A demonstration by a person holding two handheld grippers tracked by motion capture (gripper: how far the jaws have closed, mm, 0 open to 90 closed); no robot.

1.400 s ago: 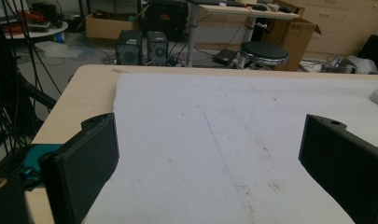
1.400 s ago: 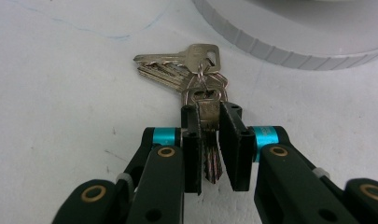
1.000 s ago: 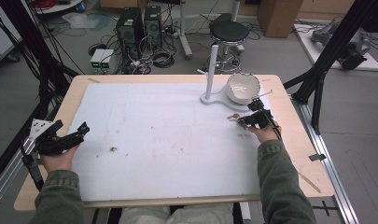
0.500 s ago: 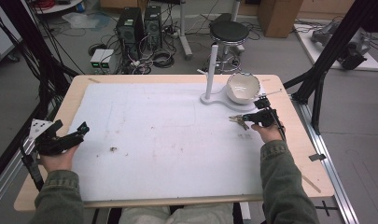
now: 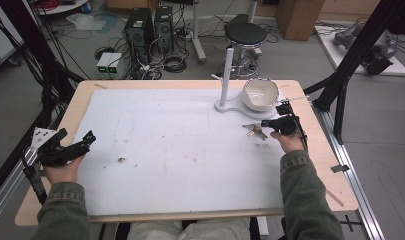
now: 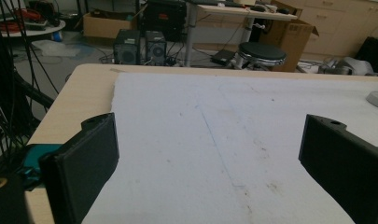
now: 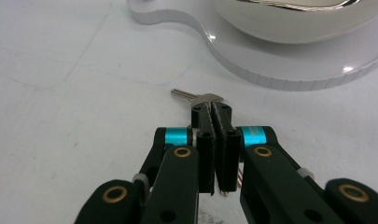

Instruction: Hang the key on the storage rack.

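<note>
Left gripper (image 5: 72, 143) rests at the mat's (image 5: 165, 150) left edge, jaws spread wide, nothing between; right gripper (image 7: 211, 109) has just closed, pinching the key (image 7: 198, 97) (blade poking out past the tips), low over the mat just beside the white stand base (image 5: 230, 106) and bowl (image 5: 260, 93).

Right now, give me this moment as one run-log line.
right gripper: jaws just closed, shut on key | left gripper: open, holding nothing | bowl: on white stand, beside key

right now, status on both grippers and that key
Right gripper shut on key, jaws just closed. Left gripper open, empty. Bowl stand close ahead of key.
</note>
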